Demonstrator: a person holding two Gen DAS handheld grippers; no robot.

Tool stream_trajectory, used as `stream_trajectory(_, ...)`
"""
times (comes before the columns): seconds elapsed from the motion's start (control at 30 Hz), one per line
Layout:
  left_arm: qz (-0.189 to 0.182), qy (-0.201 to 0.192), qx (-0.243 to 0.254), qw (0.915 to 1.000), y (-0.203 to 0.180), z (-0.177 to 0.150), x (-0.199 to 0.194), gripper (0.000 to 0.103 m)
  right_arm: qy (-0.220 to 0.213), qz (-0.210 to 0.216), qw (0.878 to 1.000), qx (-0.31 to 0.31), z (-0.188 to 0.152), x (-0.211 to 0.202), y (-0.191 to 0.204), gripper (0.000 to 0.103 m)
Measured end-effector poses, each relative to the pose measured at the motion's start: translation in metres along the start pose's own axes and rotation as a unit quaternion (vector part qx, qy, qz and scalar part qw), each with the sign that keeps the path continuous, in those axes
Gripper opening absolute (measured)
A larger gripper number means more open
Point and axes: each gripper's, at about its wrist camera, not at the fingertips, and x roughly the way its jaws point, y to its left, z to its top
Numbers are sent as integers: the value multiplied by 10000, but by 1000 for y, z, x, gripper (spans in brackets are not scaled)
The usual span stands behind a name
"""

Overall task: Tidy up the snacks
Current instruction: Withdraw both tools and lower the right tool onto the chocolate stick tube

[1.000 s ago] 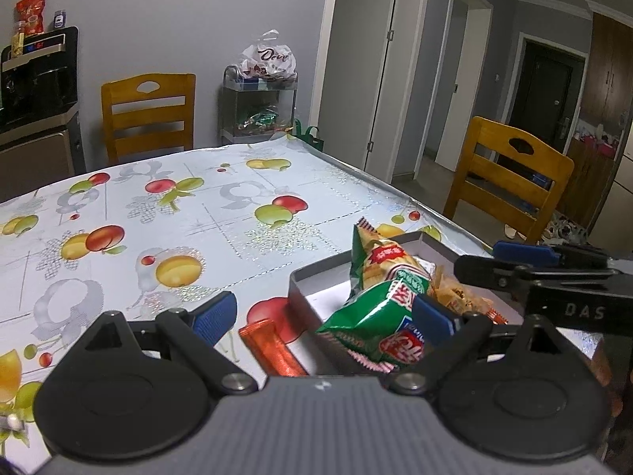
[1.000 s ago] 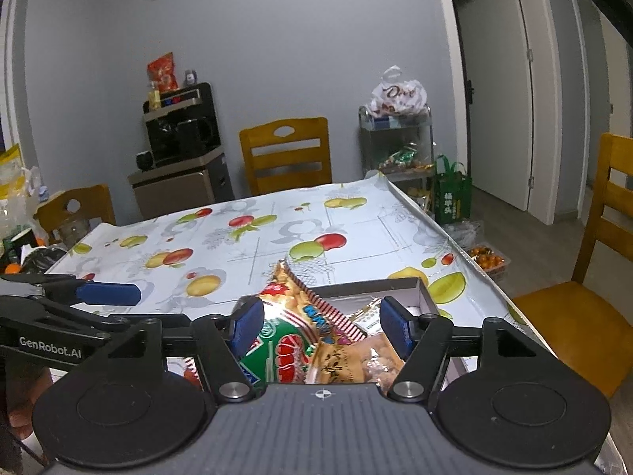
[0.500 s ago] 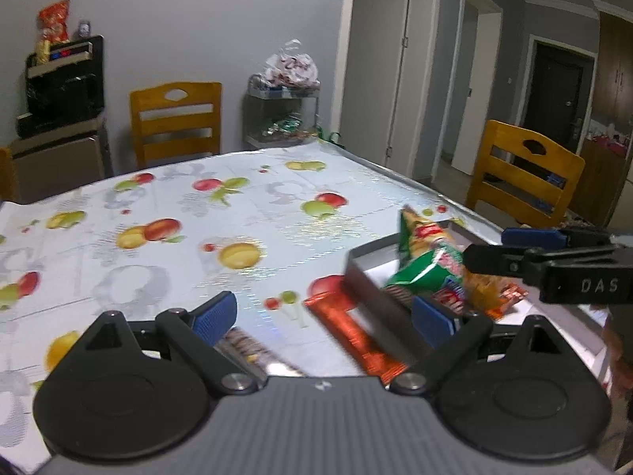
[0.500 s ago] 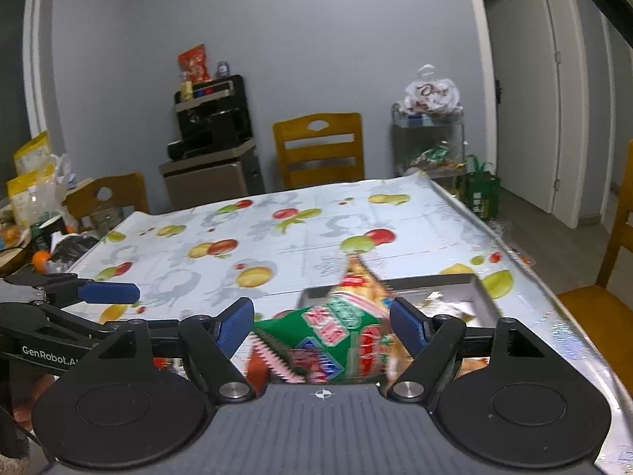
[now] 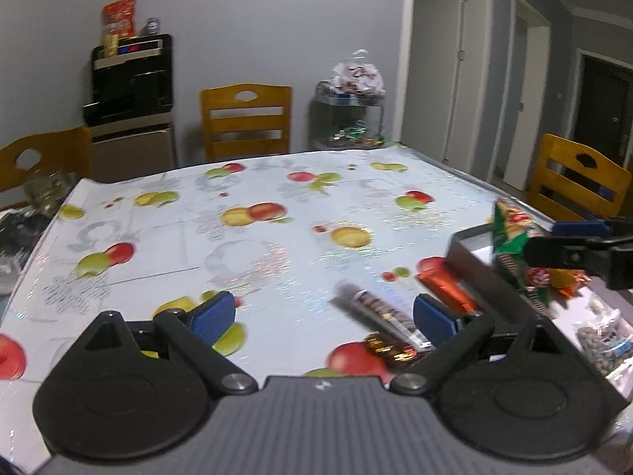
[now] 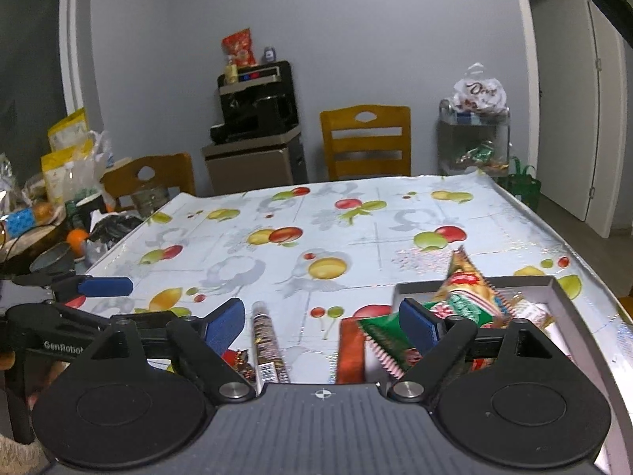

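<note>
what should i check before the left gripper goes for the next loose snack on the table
1. Left gripper open and empty: ok.
2. Right gripper open, holding nothing: ok.
3. Loose snacks in reach: ok, cookie tube, orange-red bar and a small brown wrapper lie on the tablecloth.
4. Space in the gray box: cannot tell, the green chip bag and other packets hide its floor.
5. Green chip bag fully inside the box: not ok, it hangs over the near wall.

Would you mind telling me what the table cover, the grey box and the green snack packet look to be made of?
Table cover: probably glossy plastic or vinyl sheet; it glints and carries printed fruit.
Grey box: likely matte cardboard, with thin, flat, dull walls.
Green snack packet: shiny printed plastic film, crinkled, with a zigzag-cut edge.
</note>
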Motion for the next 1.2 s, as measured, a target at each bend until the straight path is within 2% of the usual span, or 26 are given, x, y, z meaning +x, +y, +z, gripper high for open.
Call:
stream_trajectory(0.17, 209, 15, -193, 9996, 20, -10, 3, 98, 119, 47, 9999, -51, -1, 4, 12, 91)
stream_trajectory(0.3, 478, 45, -110, 9988, 25, -19, 14, 98, 190, 45, 9997, -135, -3, 7, 20, 91)
stream_trajectory(0.47, 392, 222, 2, 9990, 23, -31, 28, 98, 330, 38, 9993, -186, -8, 13, 26, 91)
stream_trajectory(0.63, 401, 233, 51, 9989, 22, -39, 38, 98, 514, 80, 9982, -312, -15, 23, 33, 91)
stream_trajectory(0.87, 361, 260, -198, 9988, 30, -43, 46, 98, 808, 105, 9939, -746, -27, 42, 47, 89)
stream_trajectory(0.97, 222, 253, -471, 9983, 29, -35, 47, 98, 738, 6, 9948, -698, -28, 43, 44, 85)
stream_trajectory(1.03, 72, 280, -563, 9980, 21, -26, 50, 98, 672, -9, 9968, -426, -25, 42, 36, 81)
stream_trajectory(1.1, 38, 318, -352, 9989, 7, -21, 55, 98, 666, 2, 9975, -219, -21, 44, 27, 70)
stream_trajectory(1.2, 188, 111, -89, 9997, -7, -25, 59, 98, 787, -237, 9960, -354, -23, 53, 24, 59)
